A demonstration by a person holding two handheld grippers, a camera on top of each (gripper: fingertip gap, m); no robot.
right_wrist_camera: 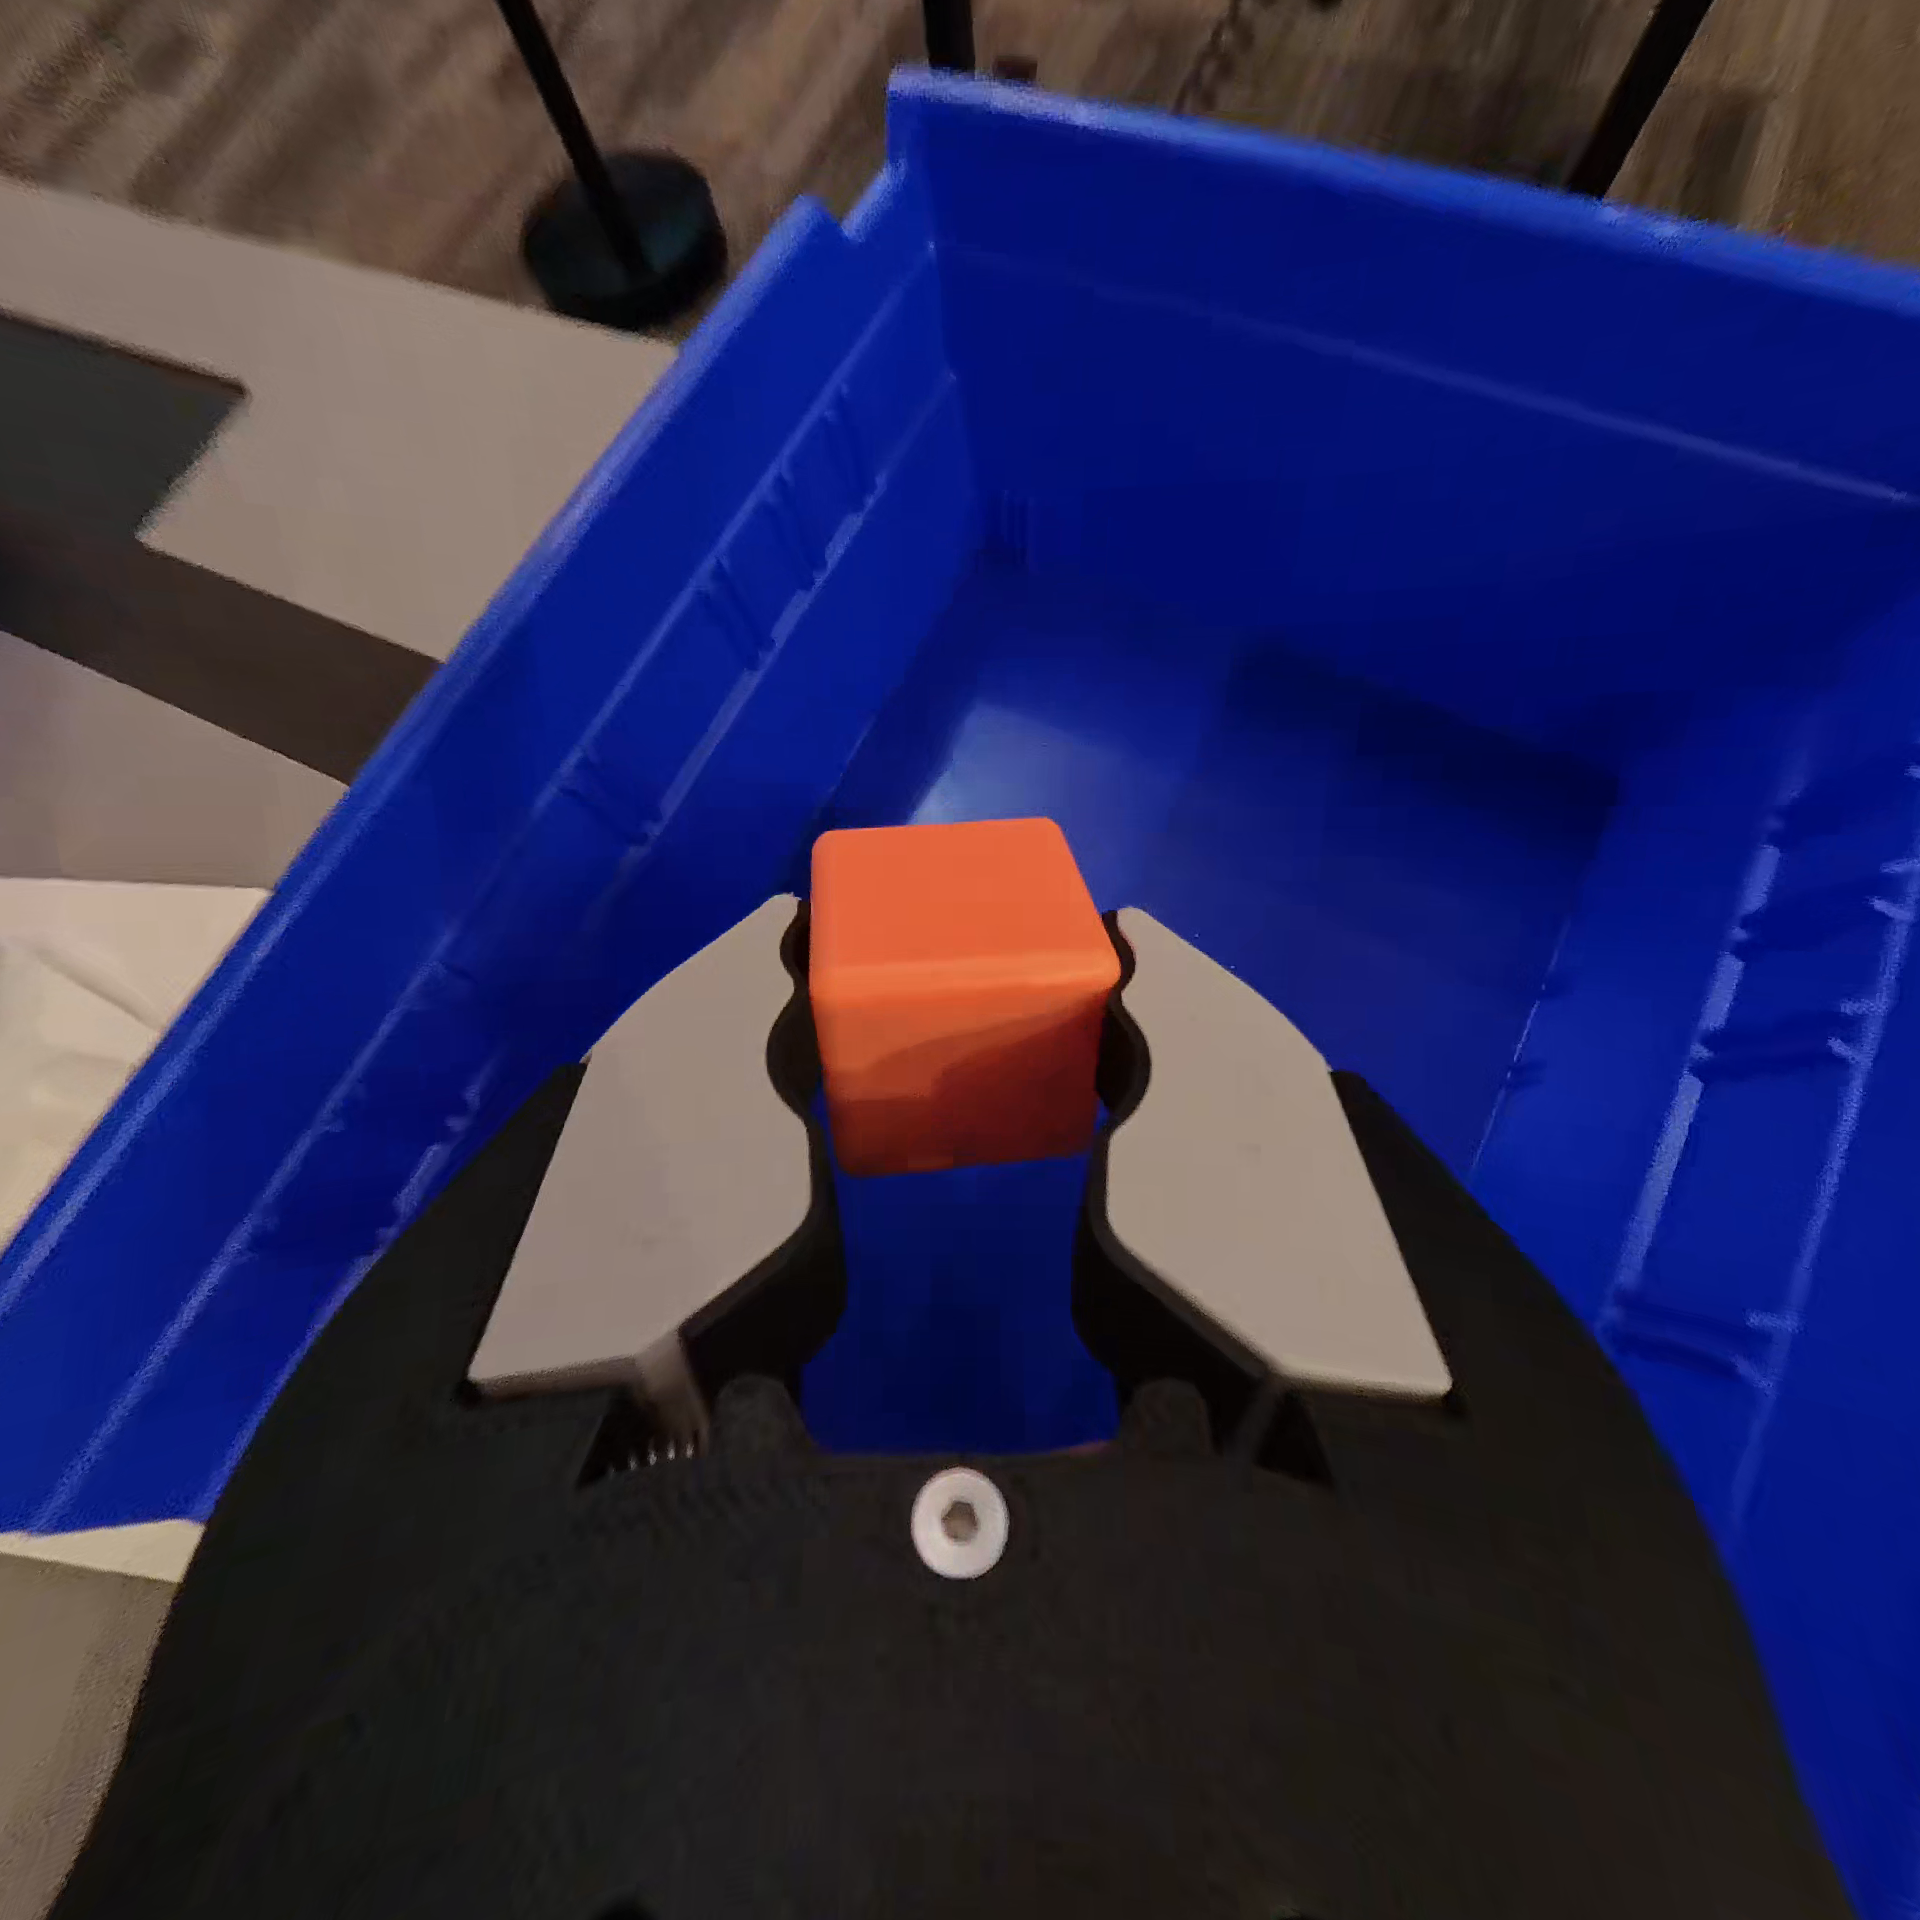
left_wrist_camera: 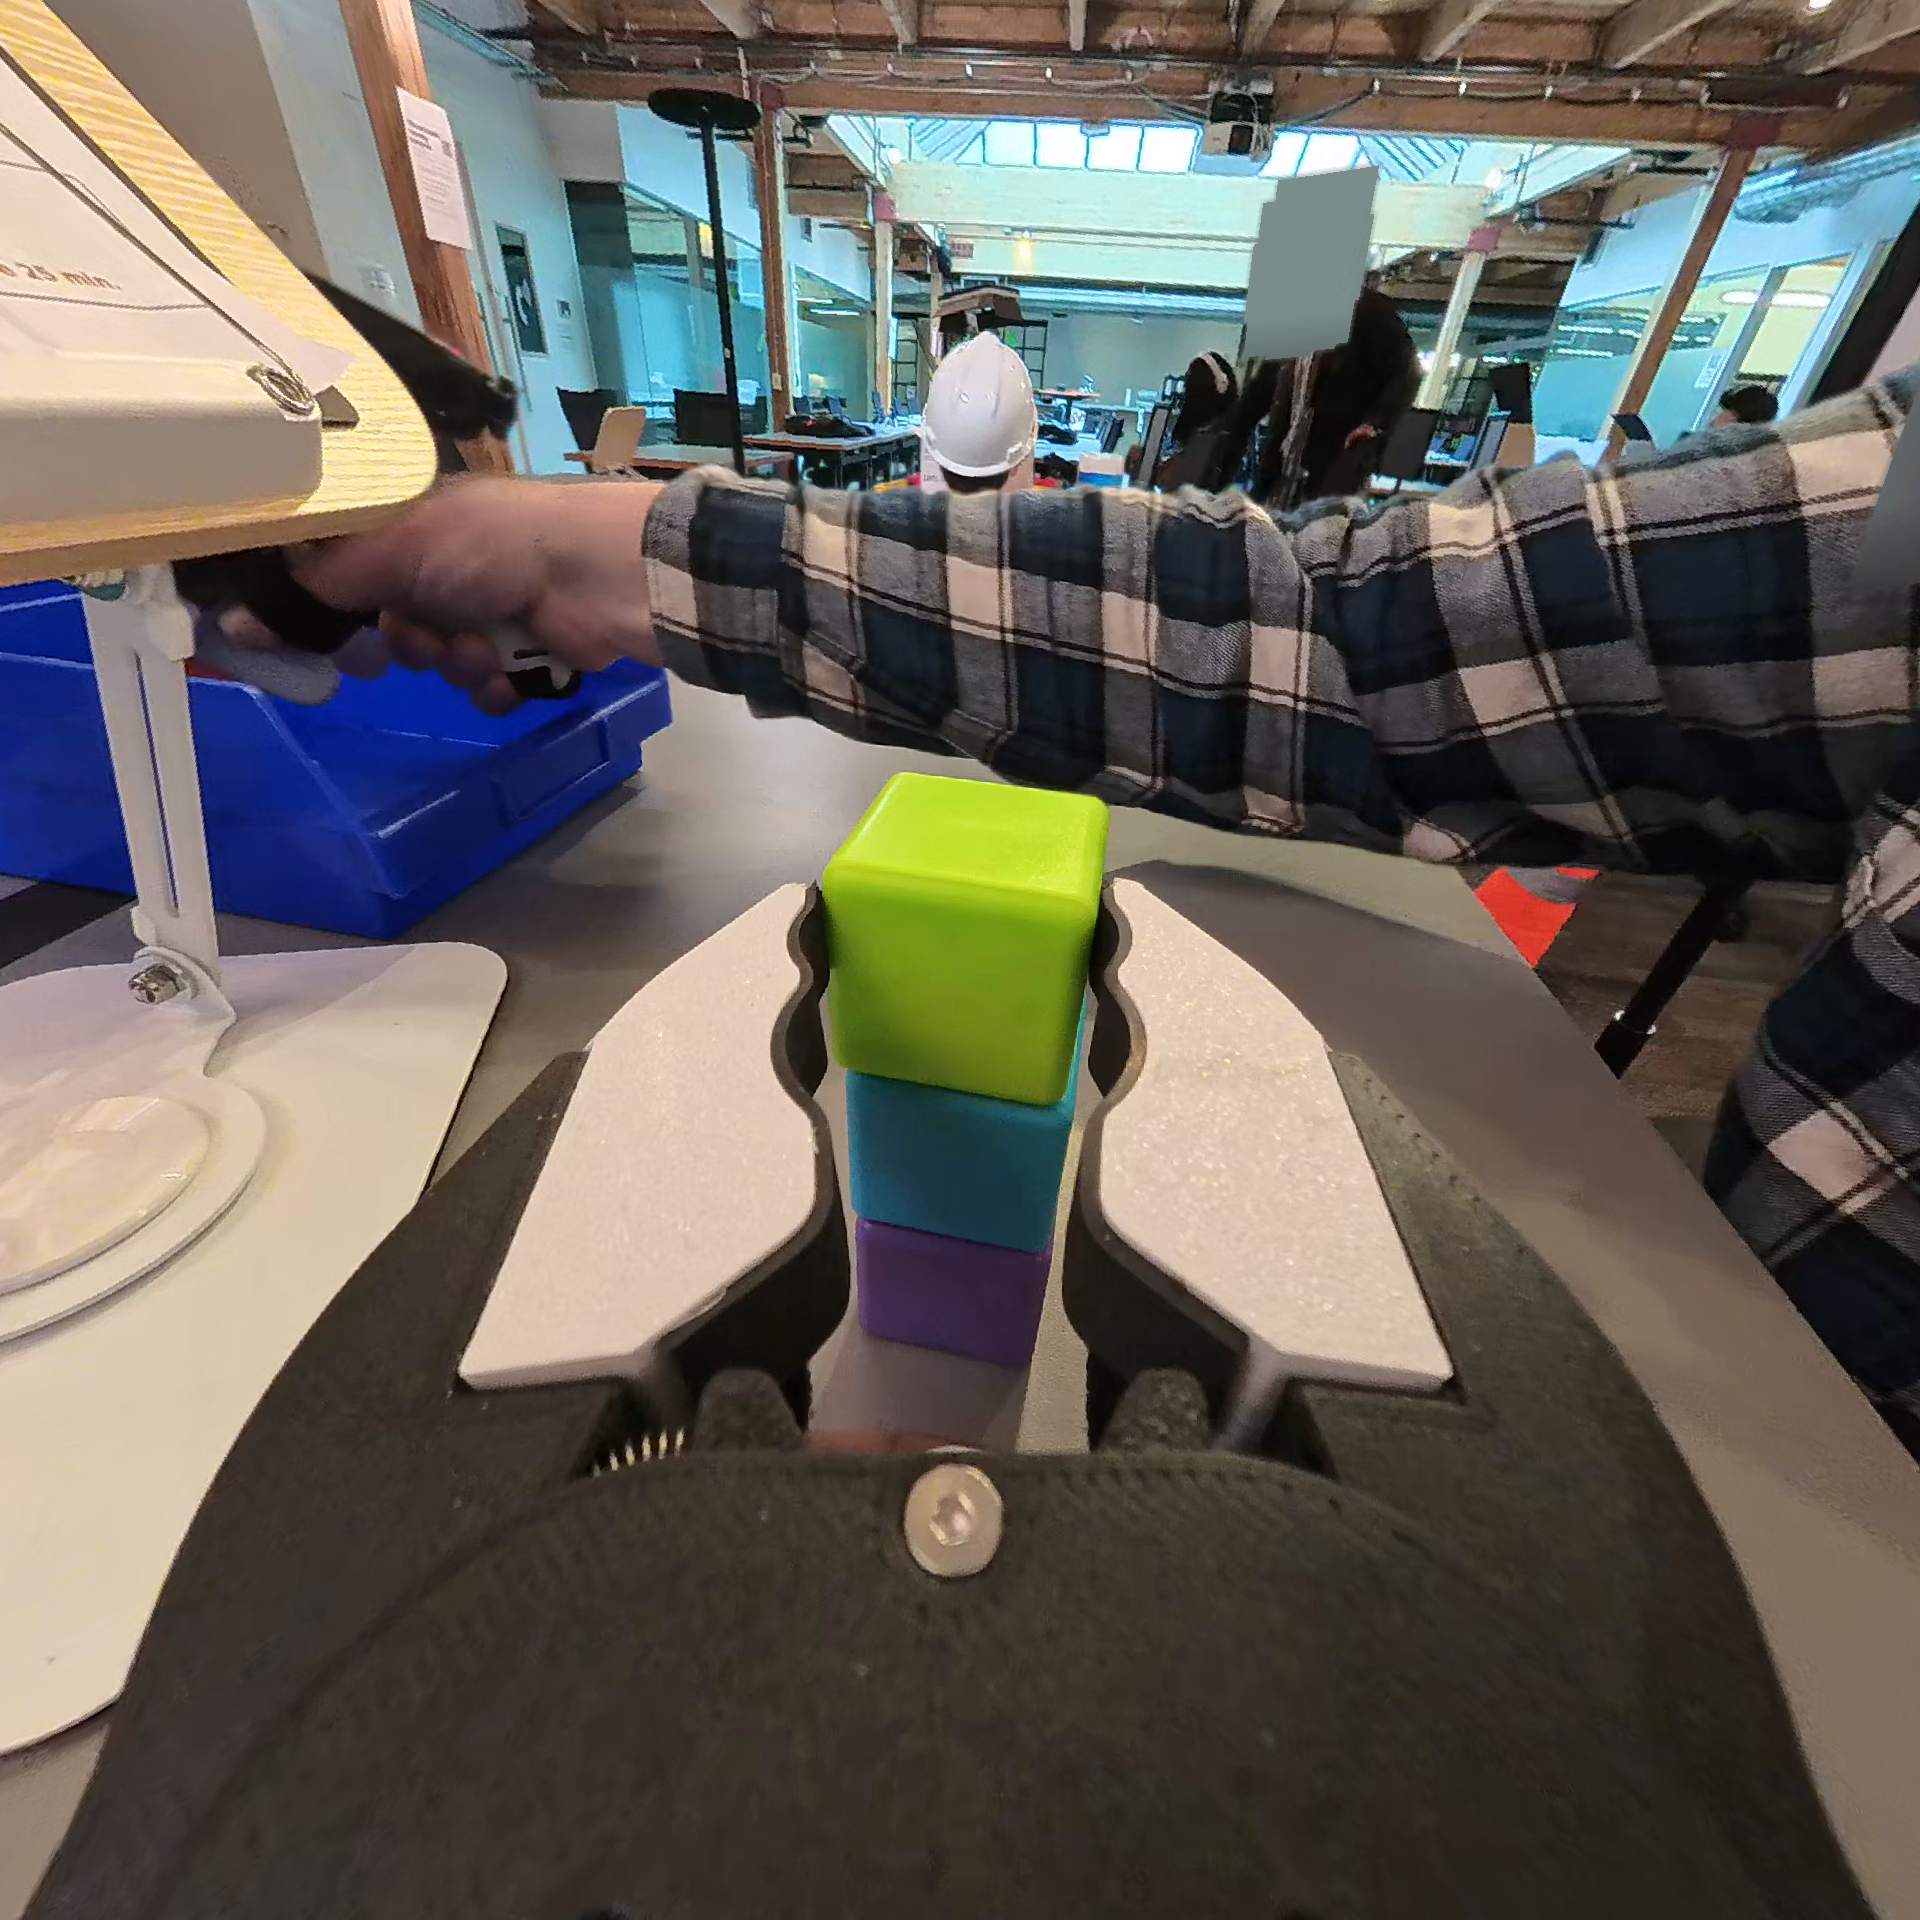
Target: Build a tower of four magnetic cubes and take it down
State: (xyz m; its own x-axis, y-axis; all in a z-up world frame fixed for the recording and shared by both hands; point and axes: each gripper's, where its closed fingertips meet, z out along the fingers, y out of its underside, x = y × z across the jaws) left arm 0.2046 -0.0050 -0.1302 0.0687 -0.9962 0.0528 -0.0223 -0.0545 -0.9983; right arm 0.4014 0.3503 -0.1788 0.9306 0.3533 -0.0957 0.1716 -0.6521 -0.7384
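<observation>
Right now my left gripper clamps green cube atop teal cube and purple cube on grey table. My right gripper pinches orange cube over blue bin. Risks I see: magnets dragging teal cube up with green, or tower toppling under sideways pull; orange cube slipping from fingertip-only grip; plaid sleeve near stack brushing it.

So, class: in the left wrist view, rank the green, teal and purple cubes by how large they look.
1. green cube
2. teal cube
3. purple cube

Only apparent: the green is nearest the camera, so true sizes may match.
</observation>
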